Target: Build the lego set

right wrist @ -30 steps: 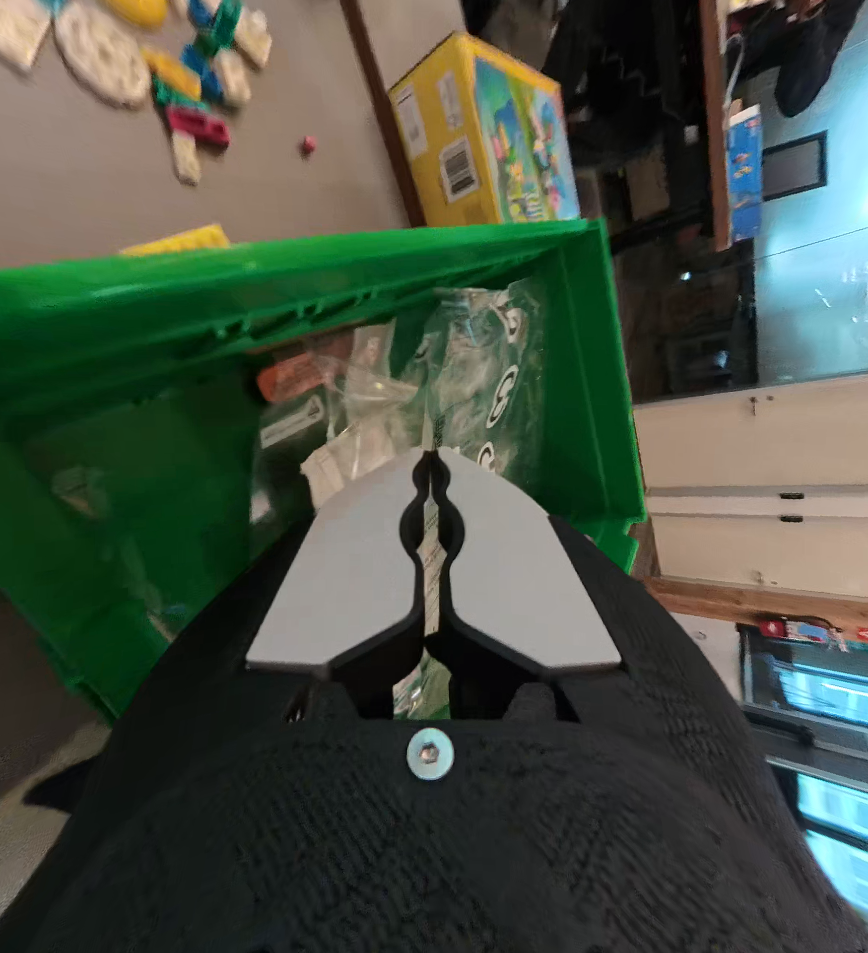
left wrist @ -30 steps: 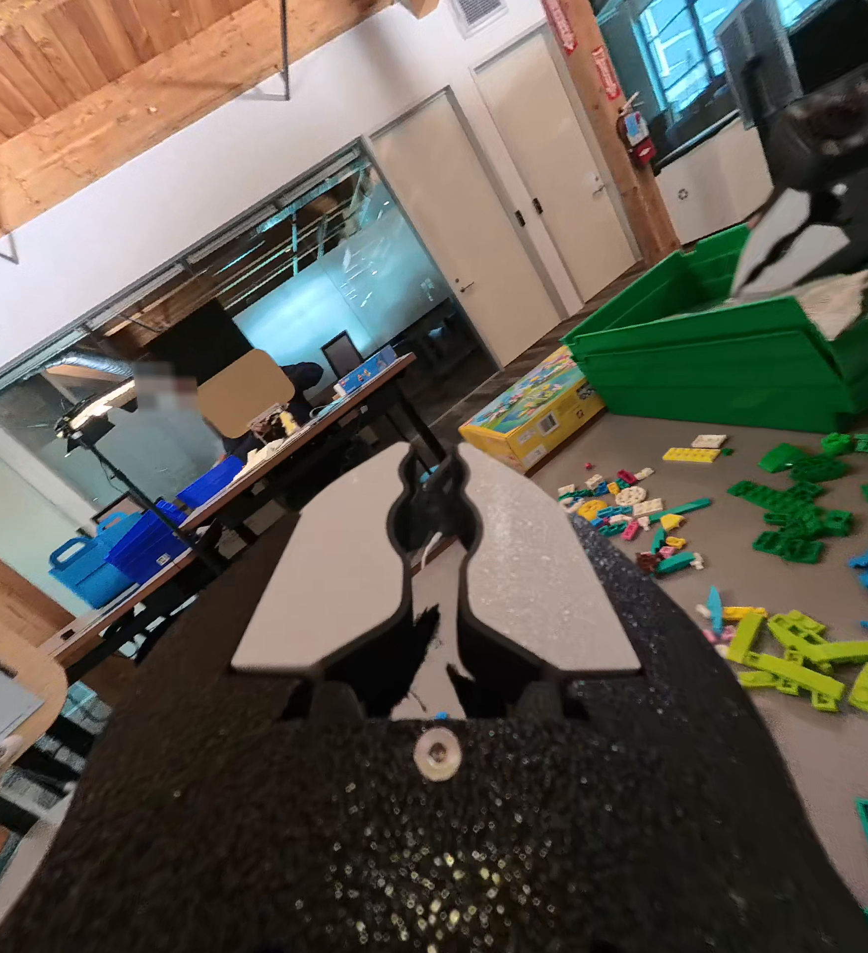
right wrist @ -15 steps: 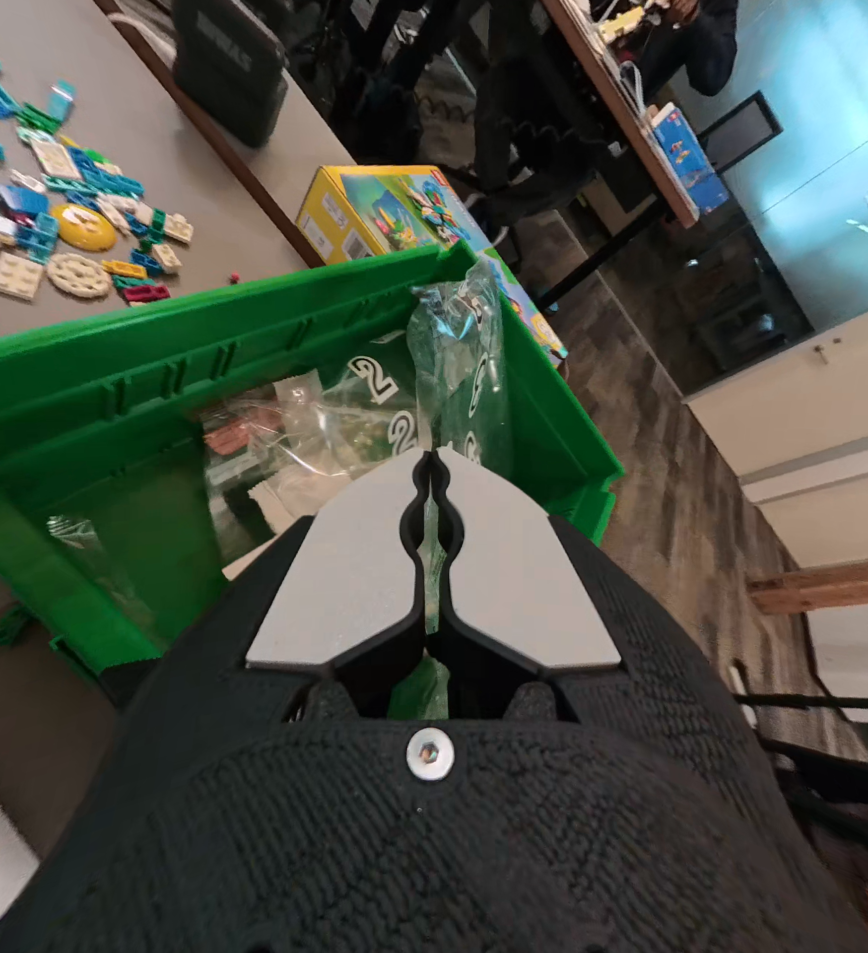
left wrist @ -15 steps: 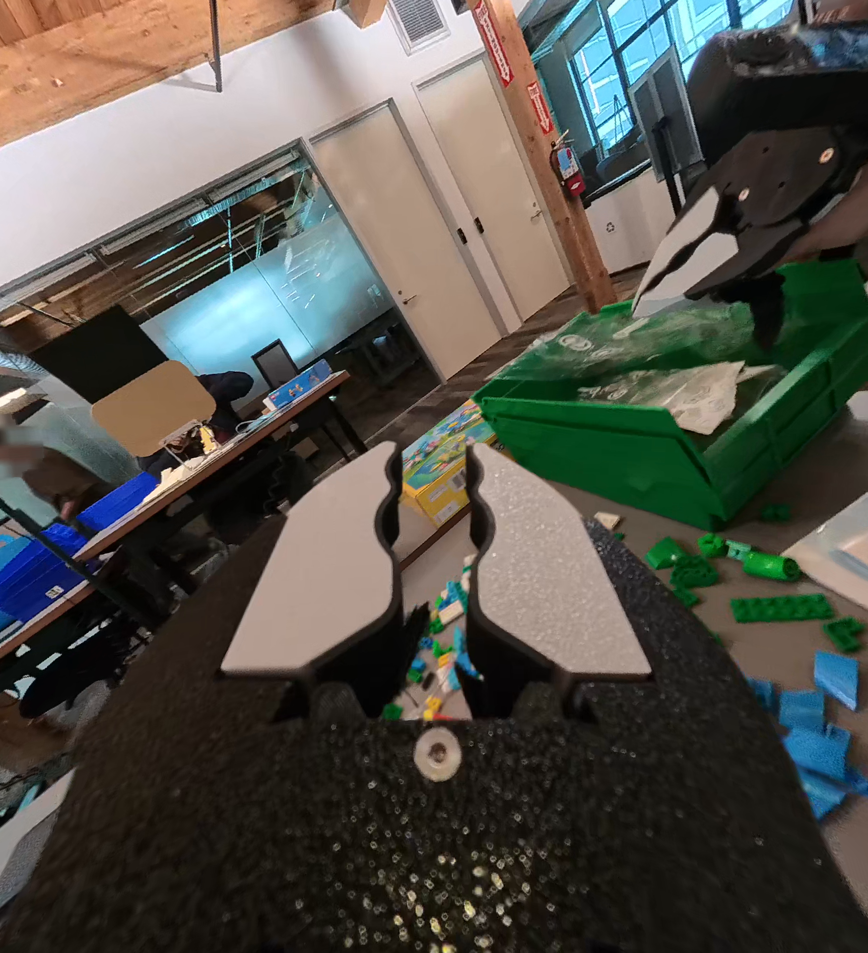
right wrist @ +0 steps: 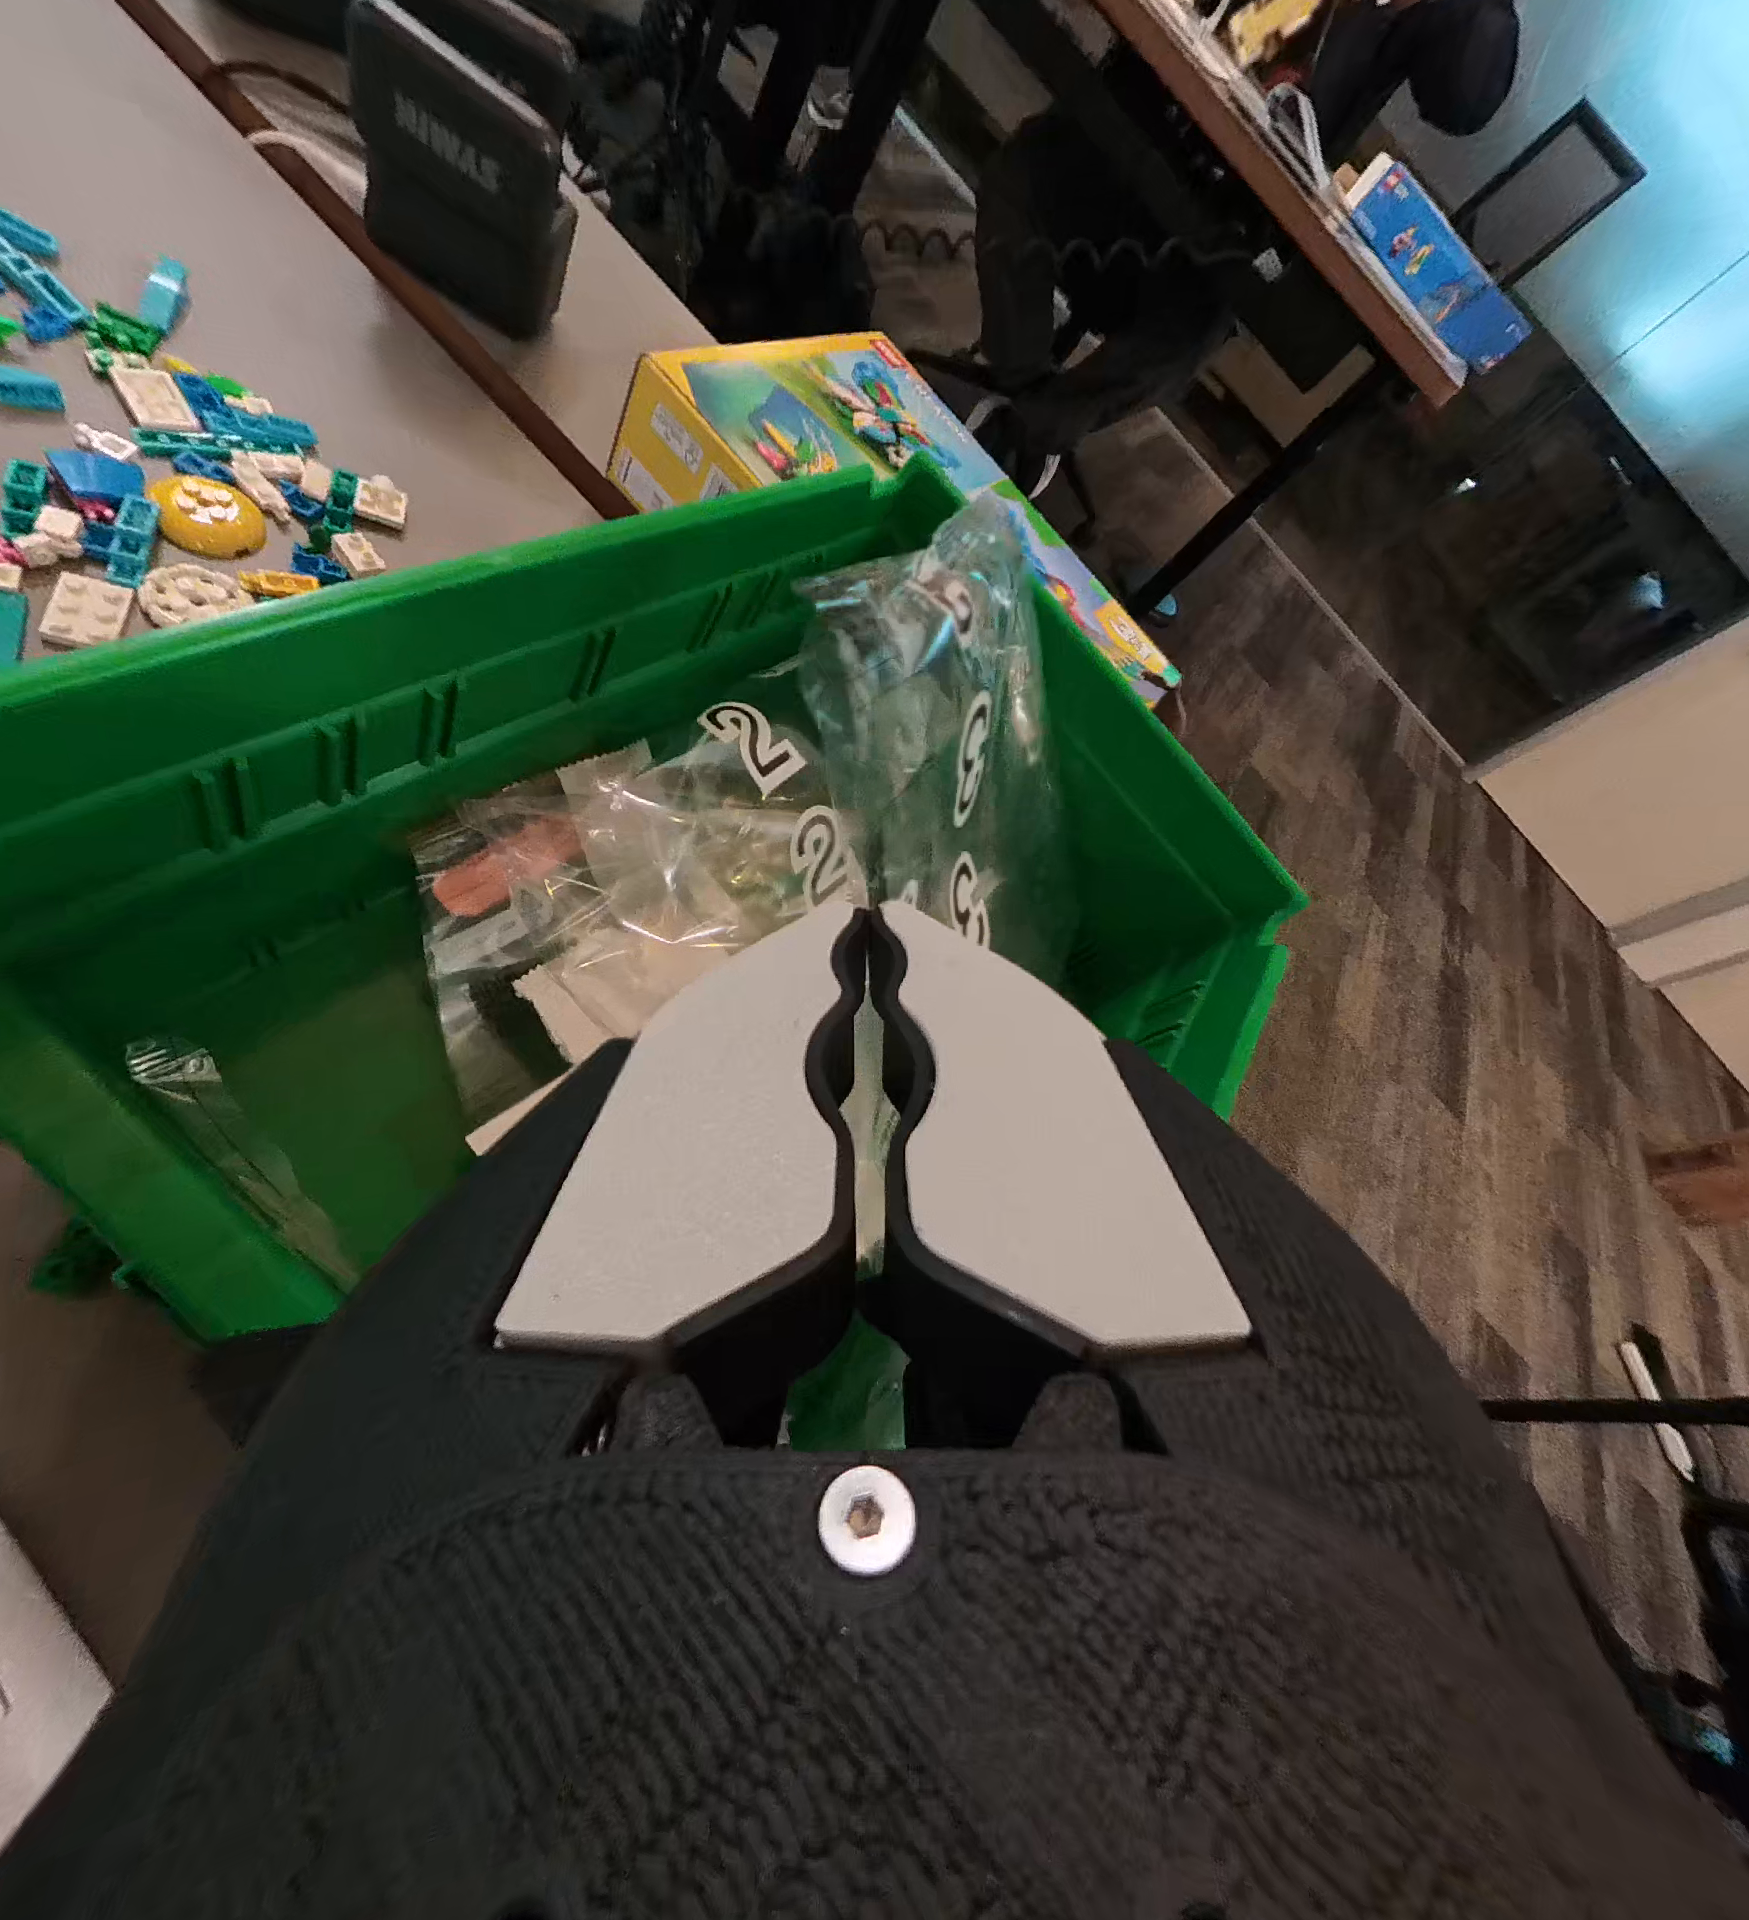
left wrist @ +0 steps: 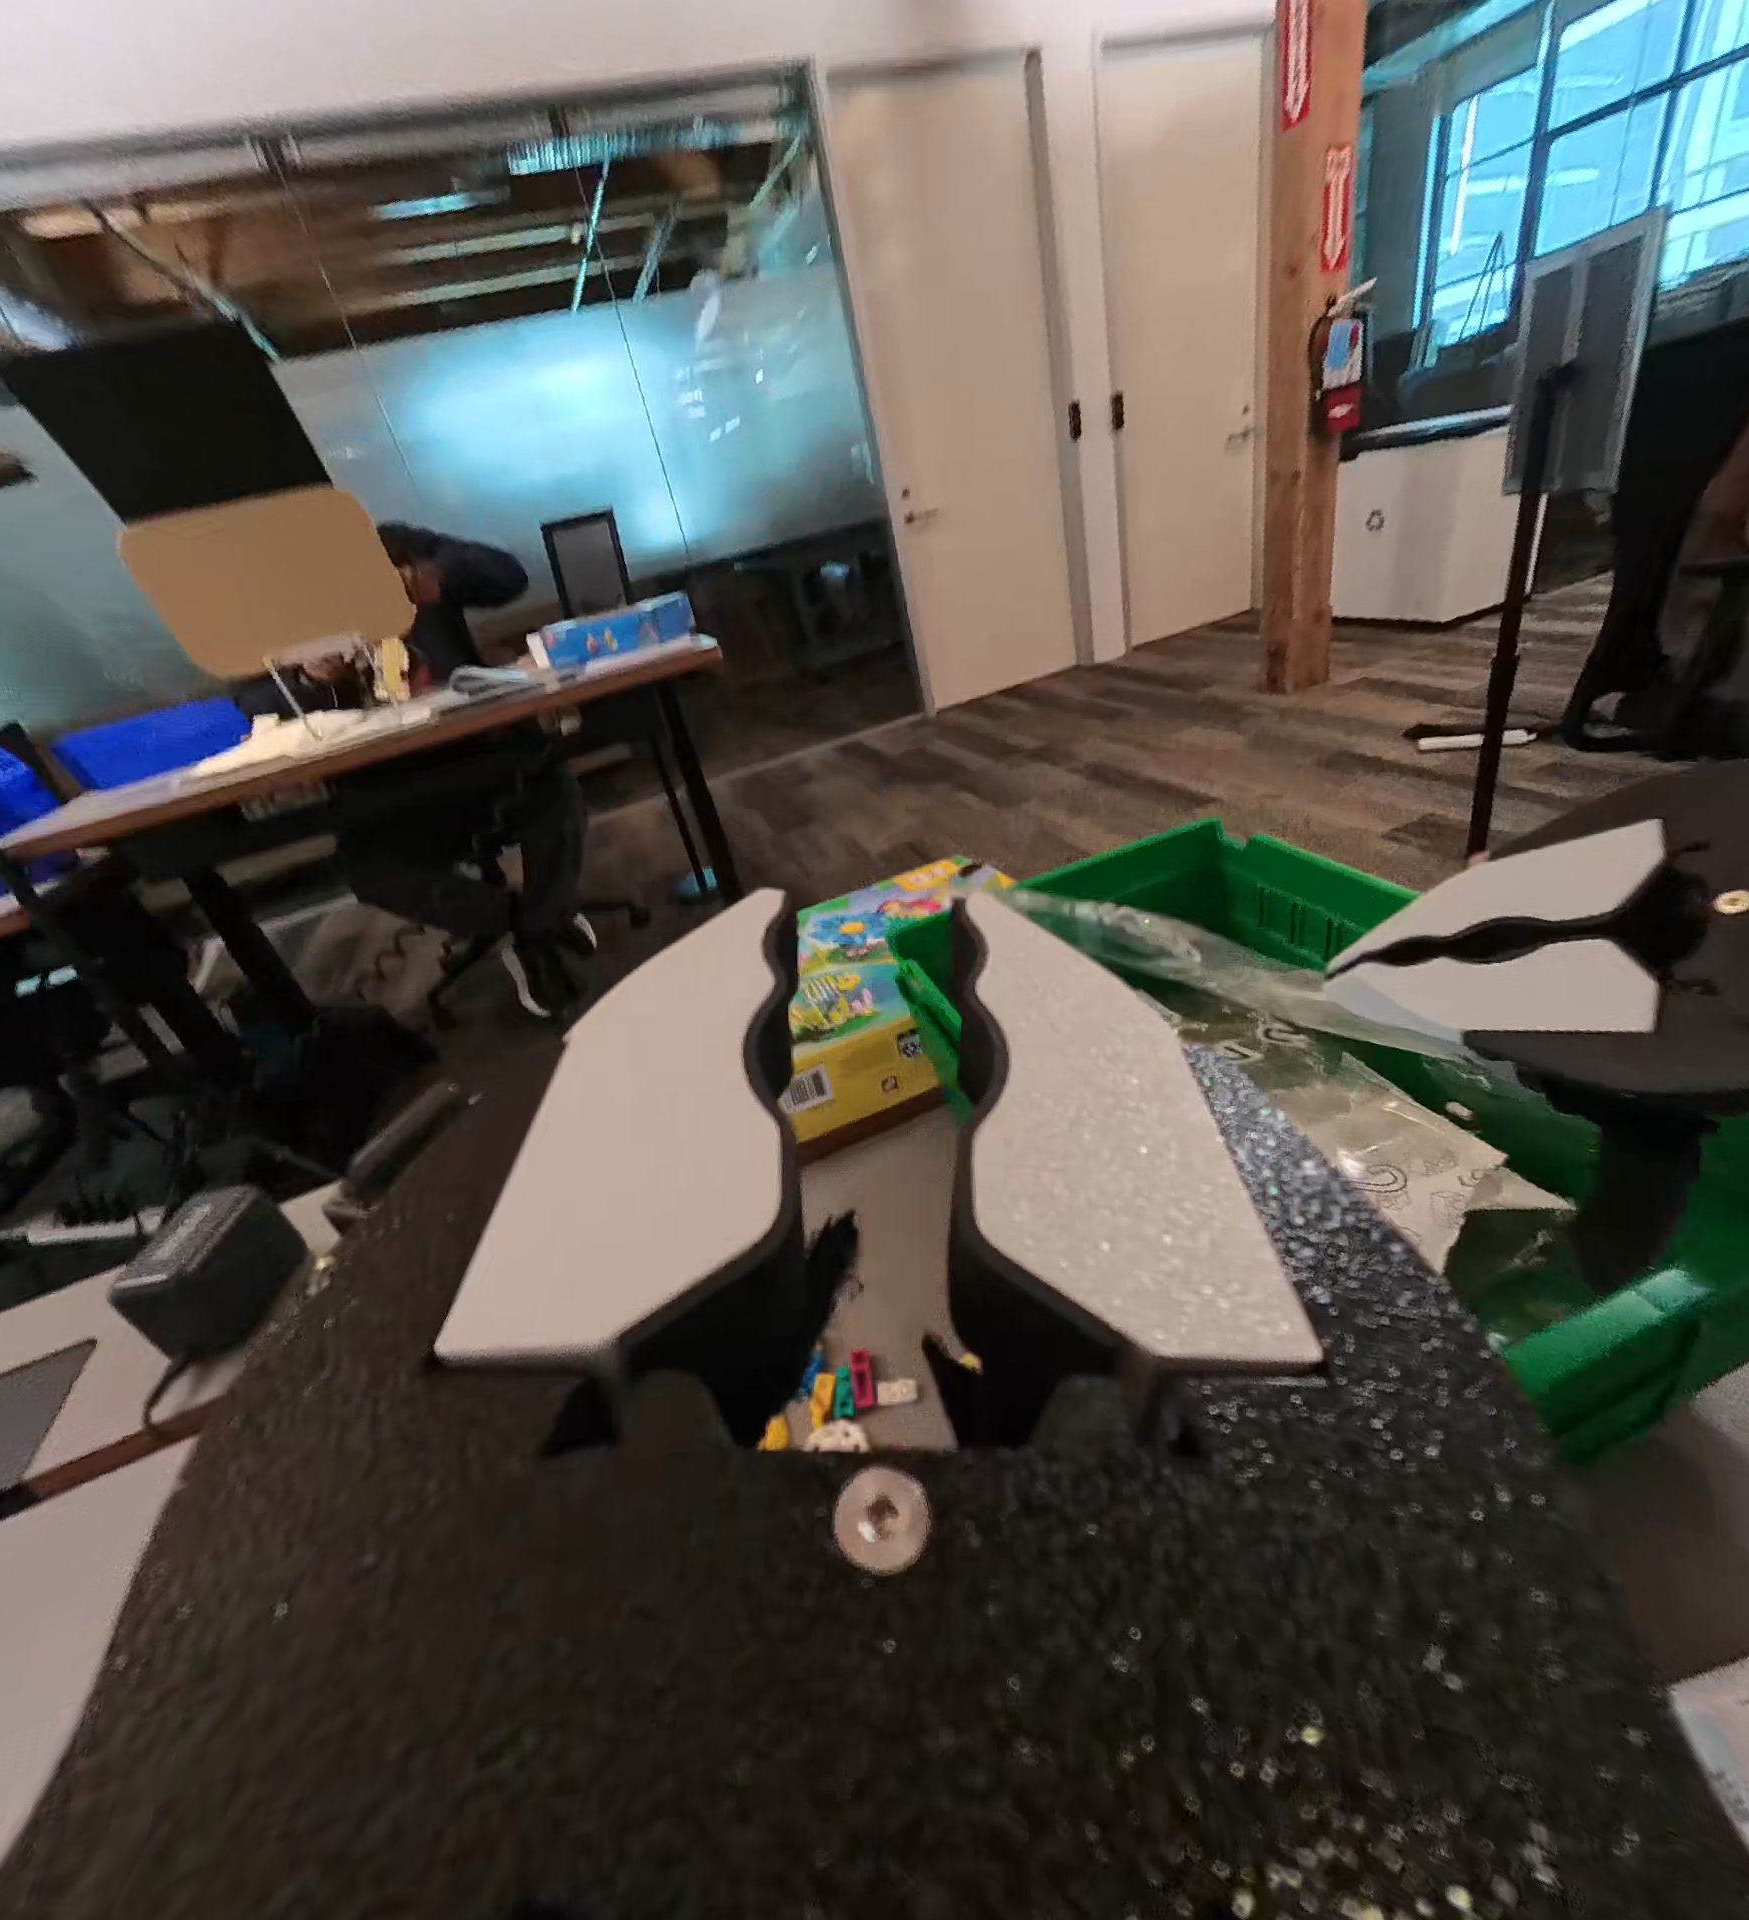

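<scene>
- Right gripper [right wrist: 868, 920]: pressed together on the edge of a clear plastic bag [right wrist: 937, 727], held above the green bin [right wrist: 226, 769].
- Left gripper [left wrist: 870, 914]: spread, empty, pointed toward the bin's near corner, with the yellow set box [left wrist: 849, 997] just ahead.
- Loose lego pieces [right wrist: 122, 499]: scattered on the grey table [right wrist: 257, 312], far left of the right gripper, beyond the bin wall.
- Risk, judged: thin film slipping out of the pinch; cause, a small bite at the bag's edge.
- Risk, judged: other bags [right wrist: 662, 862] below dragged along; cause, clinging film.
- Risk, judged: bag snagging on the bin rim; cause, a sideways pull.
</scene>
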`<state>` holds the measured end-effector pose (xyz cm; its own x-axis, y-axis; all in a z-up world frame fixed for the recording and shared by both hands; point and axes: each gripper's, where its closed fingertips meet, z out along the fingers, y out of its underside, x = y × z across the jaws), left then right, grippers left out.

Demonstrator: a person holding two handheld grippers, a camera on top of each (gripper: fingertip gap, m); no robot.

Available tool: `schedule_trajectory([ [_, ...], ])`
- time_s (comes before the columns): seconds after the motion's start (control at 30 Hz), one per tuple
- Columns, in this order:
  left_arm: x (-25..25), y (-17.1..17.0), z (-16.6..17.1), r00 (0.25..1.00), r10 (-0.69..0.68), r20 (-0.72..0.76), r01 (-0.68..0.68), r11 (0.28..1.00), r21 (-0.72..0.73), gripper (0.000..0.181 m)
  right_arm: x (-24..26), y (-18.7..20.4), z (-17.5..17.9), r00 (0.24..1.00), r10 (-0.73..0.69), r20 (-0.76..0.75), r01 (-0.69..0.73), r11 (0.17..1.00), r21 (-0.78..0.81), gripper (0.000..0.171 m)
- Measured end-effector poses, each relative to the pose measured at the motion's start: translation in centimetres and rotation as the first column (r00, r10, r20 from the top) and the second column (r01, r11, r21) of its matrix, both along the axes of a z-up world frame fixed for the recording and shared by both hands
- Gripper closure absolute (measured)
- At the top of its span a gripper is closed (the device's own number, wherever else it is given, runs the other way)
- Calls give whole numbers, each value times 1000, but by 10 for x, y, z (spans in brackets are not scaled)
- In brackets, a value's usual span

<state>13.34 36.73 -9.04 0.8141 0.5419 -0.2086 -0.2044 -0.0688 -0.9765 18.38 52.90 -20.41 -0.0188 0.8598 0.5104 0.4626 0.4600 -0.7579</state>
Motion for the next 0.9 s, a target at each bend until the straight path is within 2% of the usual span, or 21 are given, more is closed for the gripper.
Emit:
schedule_trajectory([
  [0.1, -9, 17, -14, 999, 42, 29, -41, 998, -44, 150, 3, 8, 7, 998, -59, -29, 58, 998, -38, 171],
  [0.2, -21, 21, -19, 996, 79, 29, -77, 996, -48, 151, 6, 15, 17, 990, -116, -79, 107, 988, -110, 171],
  [0.33, -22, 22, -17, 998, 37, 53, -37, 999, -14, 151, 11, 22, 26, 978, -170, -123, 146, 973, -180, 171],
  [0.43, -28, 19, -17, 998, 43, 41, -43, 999, -18, 151, 8, 11, 16, 992, -112, -49, 107, 990, -91, 171],
  [0.57, -35, 17, -21, 998, 31, 60, -30, 999, -13, 151, -5, -6, -22, 985, -36, 167, 21, 995, 93, 171],
  [0.6, -37, 17, -22, 998, 32, 62, -31, 999, -18, 151, -8, -10, -32, 975, -21, 220, -3, 994, 107, 167],
  [0.77, -42, 14, -23, 997, 14, 79, -14, 1000, -5, 152, -11, -46, -82, 879, 143, 454, -153, 988, -14, 115],
  [0.9, -45, 10, -21, 994, -1, 105, -2, 999, 33, 152, -24, -48, -91, 872, 120, 474, -158, 987, 41, 104],
])
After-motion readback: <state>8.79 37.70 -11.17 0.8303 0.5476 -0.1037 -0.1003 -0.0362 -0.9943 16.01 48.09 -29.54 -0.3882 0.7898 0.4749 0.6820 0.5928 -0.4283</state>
